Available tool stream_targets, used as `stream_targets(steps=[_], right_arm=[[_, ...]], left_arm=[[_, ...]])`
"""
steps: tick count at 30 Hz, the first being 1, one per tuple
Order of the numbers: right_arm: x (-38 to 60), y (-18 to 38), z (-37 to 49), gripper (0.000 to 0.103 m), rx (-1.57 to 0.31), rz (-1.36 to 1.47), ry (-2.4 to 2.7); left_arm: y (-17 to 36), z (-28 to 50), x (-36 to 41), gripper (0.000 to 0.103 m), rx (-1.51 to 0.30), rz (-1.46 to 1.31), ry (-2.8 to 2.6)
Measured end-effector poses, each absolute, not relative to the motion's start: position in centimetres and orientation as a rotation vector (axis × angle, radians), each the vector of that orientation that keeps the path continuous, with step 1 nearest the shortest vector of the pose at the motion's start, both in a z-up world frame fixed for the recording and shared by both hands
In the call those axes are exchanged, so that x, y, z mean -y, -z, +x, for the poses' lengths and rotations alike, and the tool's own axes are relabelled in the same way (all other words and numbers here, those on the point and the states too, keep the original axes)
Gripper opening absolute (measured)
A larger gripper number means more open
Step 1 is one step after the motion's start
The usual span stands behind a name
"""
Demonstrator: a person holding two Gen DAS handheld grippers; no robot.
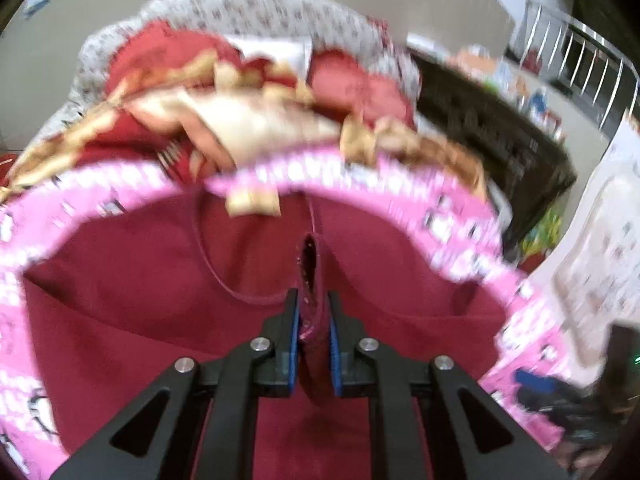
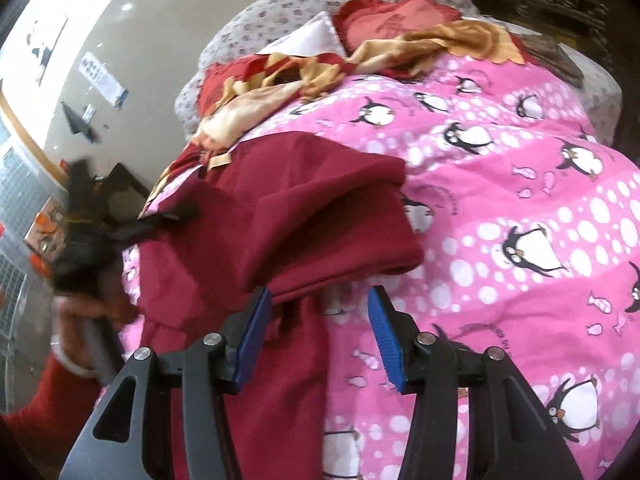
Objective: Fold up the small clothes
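Note:
A dark red garment [image 1: 160, 288] lies on a pink penguin-print quilt [image 1: 360, 184]. My left gripper [image 1: 314, 308] is shut on a pinched fold of the garment's edge, with the fabric between its blue pads. In the right wrist view the same garment [image 2: 304, 216] lies folded over on the quilt [image 2: 520, 208], with a part hanging down toward the camera. My right gripper [image 2: 320, 304] is open just above the garment's near edge, with nothing between its fingers. The left gripper [image 2: 168, 216] shows at the garment's far left side.
A red and gold blanket [image 2: 280, 76] and red cushions [image 2: 396, 20] are piled at the head of the bed. A dark cabinet [image 1: 492, 132] stands beside the bed. The holder's red-sleeved arm [image 2: 52, 392] is at the lower left.

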State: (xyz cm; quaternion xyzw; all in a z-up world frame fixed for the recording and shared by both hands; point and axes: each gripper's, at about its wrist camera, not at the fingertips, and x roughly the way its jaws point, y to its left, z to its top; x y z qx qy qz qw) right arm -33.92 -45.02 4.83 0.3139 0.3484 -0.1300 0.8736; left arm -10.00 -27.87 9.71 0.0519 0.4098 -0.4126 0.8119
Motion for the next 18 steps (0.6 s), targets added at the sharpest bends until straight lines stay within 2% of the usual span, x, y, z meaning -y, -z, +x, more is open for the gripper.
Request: stream_targets(steps=[3, 6, 13, 18], right_arm=[[45.1, -4.8, -33.7, 0.066, -0.737, 0.630, 0.300], [44.7, -4.9, -33.1, 0.066, -0.742, 0.608, 0.299], [43.4, -4.5, -30.9, 0.066, -0.783, 0.554, 0.265], [41.5, -5.1, -28.9, 0.066, -0.799, 0.471, 0.223]], left_arm=[[-13.8, -9.1, 23.7, 0.012, -0.798, 0.019, 0.845], [-14.7, -7.2, 19.0, 0.012, -0.804, -0.033, 0.718], [-8.2, -4.4, 12.5, 0.012, -0.996, -0.081, 0.532], [-7.0, -4.9, 12.0, 0.012, -1.005, -0.092, 0.528]])
